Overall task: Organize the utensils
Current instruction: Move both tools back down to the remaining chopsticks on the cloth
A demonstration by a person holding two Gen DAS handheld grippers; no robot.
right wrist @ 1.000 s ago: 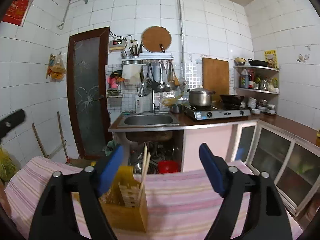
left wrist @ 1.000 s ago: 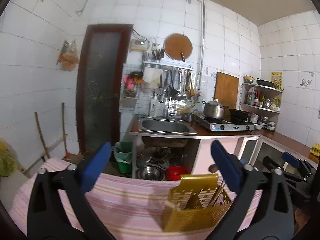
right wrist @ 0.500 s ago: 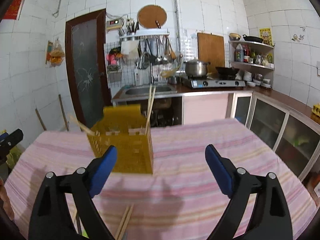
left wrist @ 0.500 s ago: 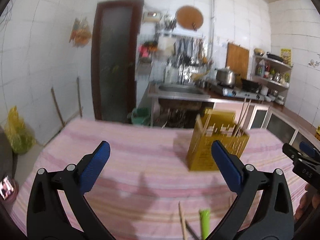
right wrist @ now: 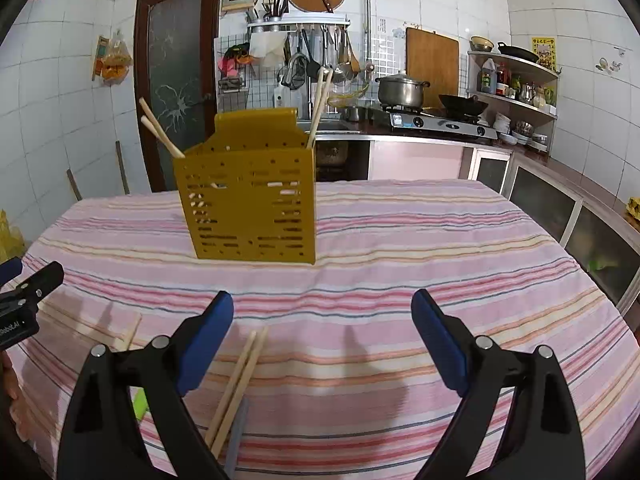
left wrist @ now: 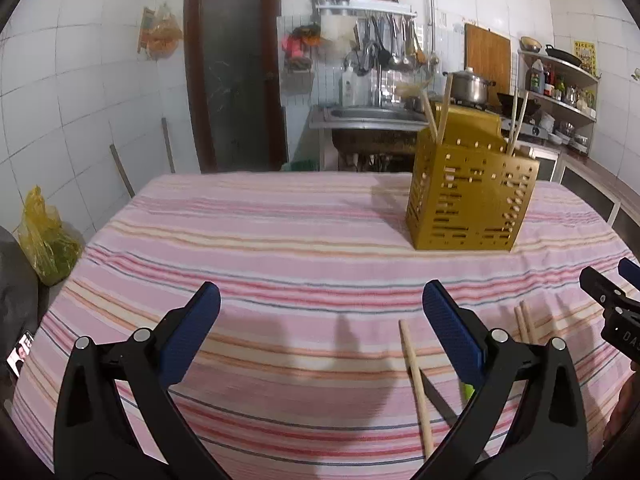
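The desk (right wrist: 440,240) carries the holder (right wrist: 248,200) upright, well ahead of both claws. Loose chopsticks (right wrist: 236,388) lie nearer, long axis running toward the holder, just inside the right claw's (right wrist: 322,344) left finger. The left claw (left wrist: 320,332) has one chopstick (left wrist: 416,380) by its right finger. Both claws are spread, empty.

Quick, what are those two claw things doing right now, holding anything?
Left gripper: open, holding nothing.
Right gripper: open, holding nothing.

Striped table (left wrist: 280,248): yellow holder (left wrist: 468,200), chopsticks (right wrist: 236,388) (loose)
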